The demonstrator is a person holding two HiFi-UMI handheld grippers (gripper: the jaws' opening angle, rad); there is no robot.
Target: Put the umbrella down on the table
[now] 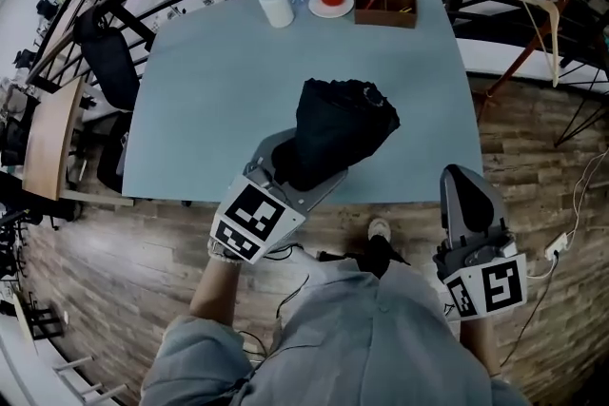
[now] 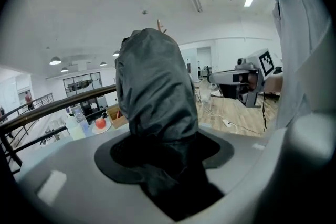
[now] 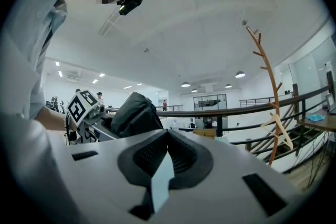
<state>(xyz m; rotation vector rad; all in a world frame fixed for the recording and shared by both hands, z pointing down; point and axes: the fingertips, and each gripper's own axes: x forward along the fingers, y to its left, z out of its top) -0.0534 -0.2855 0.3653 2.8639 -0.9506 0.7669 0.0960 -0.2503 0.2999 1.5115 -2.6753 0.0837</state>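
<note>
Left tongs (image 1: pixel 306 168) gripping, right tongs (image 1: pixel 464 176) closed

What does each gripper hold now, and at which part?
The left gripper clamps the folded black umbrella by its near end, on the fabric. The right gripper holds nothing.

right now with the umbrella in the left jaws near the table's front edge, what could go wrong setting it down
1. The umbrella hangs close to the table's near edge; released there, it could roll or tip off onto the floor.
2. The left gripper clamps loose black fabric, which might snag in the jaws as they open and drag the umbrella back.
</note>
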